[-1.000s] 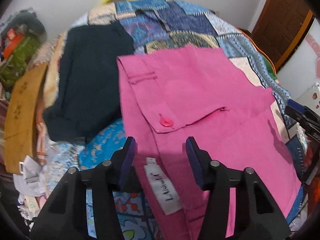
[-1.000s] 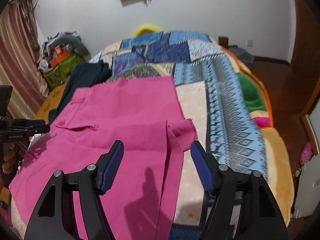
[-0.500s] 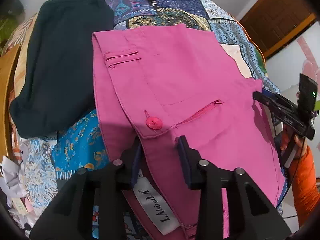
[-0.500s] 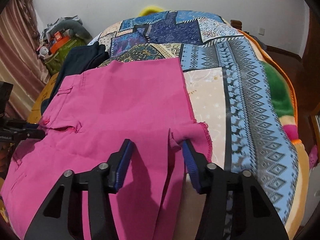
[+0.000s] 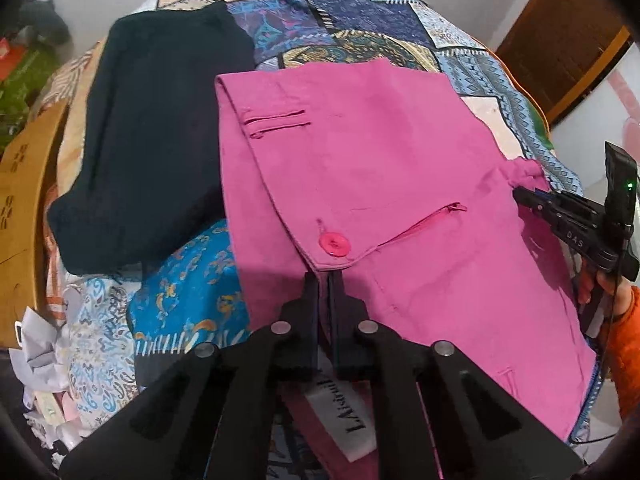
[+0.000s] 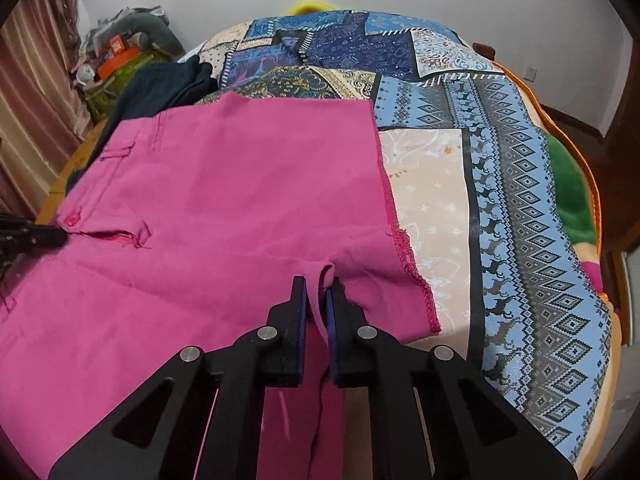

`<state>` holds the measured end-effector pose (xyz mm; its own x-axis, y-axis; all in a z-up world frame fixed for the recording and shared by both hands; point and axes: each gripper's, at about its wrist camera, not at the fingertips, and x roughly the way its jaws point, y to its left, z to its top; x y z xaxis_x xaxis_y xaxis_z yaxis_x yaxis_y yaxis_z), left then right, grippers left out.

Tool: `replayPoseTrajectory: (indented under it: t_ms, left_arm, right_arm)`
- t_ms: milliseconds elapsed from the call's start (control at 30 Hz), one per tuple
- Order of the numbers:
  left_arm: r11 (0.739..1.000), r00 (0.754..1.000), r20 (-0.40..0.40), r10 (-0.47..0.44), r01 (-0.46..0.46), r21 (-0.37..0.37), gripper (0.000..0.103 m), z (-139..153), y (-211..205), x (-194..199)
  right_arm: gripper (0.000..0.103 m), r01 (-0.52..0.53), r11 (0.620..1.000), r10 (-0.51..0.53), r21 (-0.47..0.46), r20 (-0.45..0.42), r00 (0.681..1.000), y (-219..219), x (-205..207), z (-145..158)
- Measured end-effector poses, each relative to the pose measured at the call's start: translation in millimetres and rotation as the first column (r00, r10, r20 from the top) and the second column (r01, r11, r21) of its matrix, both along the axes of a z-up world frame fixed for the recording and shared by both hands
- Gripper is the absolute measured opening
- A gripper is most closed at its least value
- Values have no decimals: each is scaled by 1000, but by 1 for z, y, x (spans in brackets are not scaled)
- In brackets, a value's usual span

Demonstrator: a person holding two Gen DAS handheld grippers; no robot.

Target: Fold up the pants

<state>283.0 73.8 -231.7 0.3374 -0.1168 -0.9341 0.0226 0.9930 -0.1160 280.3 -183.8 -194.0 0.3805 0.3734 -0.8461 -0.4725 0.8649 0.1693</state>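
Observation:
Pink pants (image 5: 380, 168) lie spread flat on a patterned bedspread, also seen in the right wrist view (image 6: 224, 200). My left gripper (image 5: 323, 280) is shut on the waistband corner just below the pink button (image 5: 335, 245); a white label (image 5: 354, 420) shows under it. My right gripper (image 6: 318, 288) is shut on a pinched fold of pink fabric at the crotch, by the frayed hem edge (image 6: 404, 256). The right gripper also shows at the right of the left wrist view (image 5: 524, 200).
A dark navy garment (image 5: 152, 140) lies left of the pants, also in the right wrist view (image 6: 160, 84). The patchwork bedspread (image 6: 500, 184) extends to the right. Clutter (image 6: 120, 52) sits by the curtain; a wooden door (image 5: 560, 48) is at the right.
Both grippers moved down onto the pants and closed: the left on the waistband corner by the button, the right on the fabric fold at the crotch.

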Motion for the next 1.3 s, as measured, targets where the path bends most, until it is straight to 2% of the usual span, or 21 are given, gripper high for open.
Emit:
replayPoseTrajectory:
  t_ms: [233,333,400,533,600,733,900,1033,1067,1133,1167,1233,1300]
  left_arm:
    - [1000,1000,11,8,-8,-23,11,1,4,-4]
    - [1000,1000,6,10,-10,-21,19,7,5,-3]
    - [1000,1000,24,0,0,-10,25,14,5,-3]
    - [1000,998,69,0,0,-12,47,28,9,2]
    - [999,997,74,18,-16,-30,48,31,14,10]
    - [997,999,38,31,-28,-67,48,24,19,27]
    - [988,997,-43,57,-62,-140,48,1,27,42]
    - [986,998,-49,41,-49,-157,46,-4,25,47]
    - [986,998,-48,28,-36,-165,44,-4,24,48]
    - [986,998,-56,7,-17,-168,29,-6,20,51]
    - [989,998,-55,1,-9,-147,26,-7,17,52]
    - [993,999,-49,1,-7,-122,10,-8,15,54]
    - [993,999,-49,8,-13,-117,9,-8,13,56]
  right_arm:
    - [10,5,1000,-5,-26,-22,1000,4,1,-2]
    - [13,8,999,-9,-35,-24,1000,3,-4,5]
    - [23,9,999,-10,-43,-10,1000,1,-8,13]
    - [37,16,1000,-15,-14,38,999,-4,-20,31]
    - [43,8,1000,-7,-6,70,998,-5,-24,40]
    - [53,33,999,-35,24,100,994,-8,-20,50]
    - [54,104,994,-107,47,84,991,-17,0,45]
    - [54,142,989,-143,37,37,989,-24,15,28]
    - [54,148,988,-149,33,24,989,-25,19,23]
    - [54,161,986,-161,40,-11,987,-27,27,13]
    - [54,162,986,-161,47,-22,987,-28,29,10]
    - [52,165,984,-161,69,-55,985,-29,33,3]
    - [37,153,984,-147,90,-68,987,-27,33,-1]
